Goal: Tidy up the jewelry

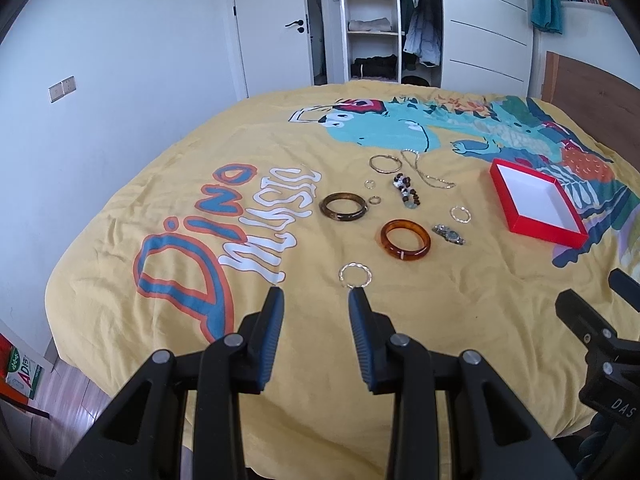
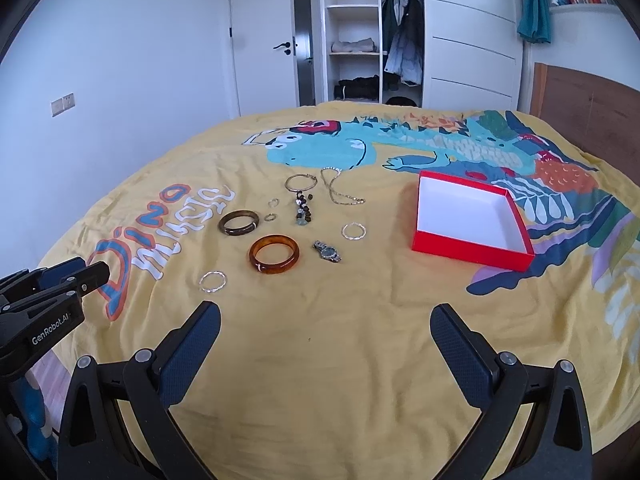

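Yellow bedspread [image 1: 280, 360]: printed with a dinosaur and lettering; all jewelry lies on it.
My left tongs [image 1: 316, 300]: jaws part open, nothing between them, hovering over bare cloth.
Twisted silver ring [image 1: 355, 275]: just beyond my left tongs, close to the tip of the right-hand finger [image 1: 362, 320]; whether it touches I cannot tell.
My right tongs [image 2: 326, 320]: jaws spread wide, empty, over bare cloth.
Amber bangle [image 2: 274, 259]: beyond my right tongs, towards their left side, well apart from them.
Dark bangle [image 2: 239, 222]: further back, left of the amber bangle.
Watch [image 2: 327, 251]: right of the amber bangle, near it.
Second silver ring [image 2: 353, 231]: just behind the watch.
Bead bracelet [image 2: 304, 208], thin hoop [image 2: 300, 182], chain [image 2: 340, 194]: grouped at the rear.
Red box [image 2: 472, 252]: open, white inside, holding nothing, right of all pieces, ahead of my right tongs.
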{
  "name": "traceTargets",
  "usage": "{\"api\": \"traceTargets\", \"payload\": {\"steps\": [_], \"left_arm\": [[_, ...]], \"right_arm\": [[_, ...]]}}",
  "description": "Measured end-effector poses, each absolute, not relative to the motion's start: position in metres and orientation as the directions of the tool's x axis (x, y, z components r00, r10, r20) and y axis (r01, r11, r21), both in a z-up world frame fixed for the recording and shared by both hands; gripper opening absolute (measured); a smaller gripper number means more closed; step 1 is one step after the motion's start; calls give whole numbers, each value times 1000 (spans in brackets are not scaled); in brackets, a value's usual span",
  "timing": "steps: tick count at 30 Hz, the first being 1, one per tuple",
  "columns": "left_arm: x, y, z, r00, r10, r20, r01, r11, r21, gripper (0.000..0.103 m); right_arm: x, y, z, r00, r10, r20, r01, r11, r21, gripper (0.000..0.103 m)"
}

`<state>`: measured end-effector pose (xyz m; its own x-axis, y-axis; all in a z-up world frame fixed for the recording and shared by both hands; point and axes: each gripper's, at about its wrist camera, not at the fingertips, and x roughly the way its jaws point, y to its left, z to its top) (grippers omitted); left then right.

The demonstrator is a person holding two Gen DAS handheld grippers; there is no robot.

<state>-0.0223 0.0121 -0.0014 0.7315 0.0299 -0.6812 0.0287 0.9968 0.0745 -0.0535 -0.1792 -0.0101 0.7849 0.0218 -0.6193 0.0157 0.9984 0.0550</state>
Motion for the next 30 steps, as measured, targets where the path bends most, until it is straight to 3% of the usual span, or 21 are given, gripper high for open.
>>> {"api": "traceTargets", "payload": {"steps": [23, 30], "left_arm": [[-11, 0, -18, 701, 1, -713, 77, 994, 77, 32], [7, 3, -31, 684, -8, -729, 82, 995, 65, 32]], "right_arm": [[-42, -177, -30, 735, 53, -676, -2, 997, 76, 102], [-31, -172, -37, 726, 72, -684, -42, 997, 60, 88]]}}
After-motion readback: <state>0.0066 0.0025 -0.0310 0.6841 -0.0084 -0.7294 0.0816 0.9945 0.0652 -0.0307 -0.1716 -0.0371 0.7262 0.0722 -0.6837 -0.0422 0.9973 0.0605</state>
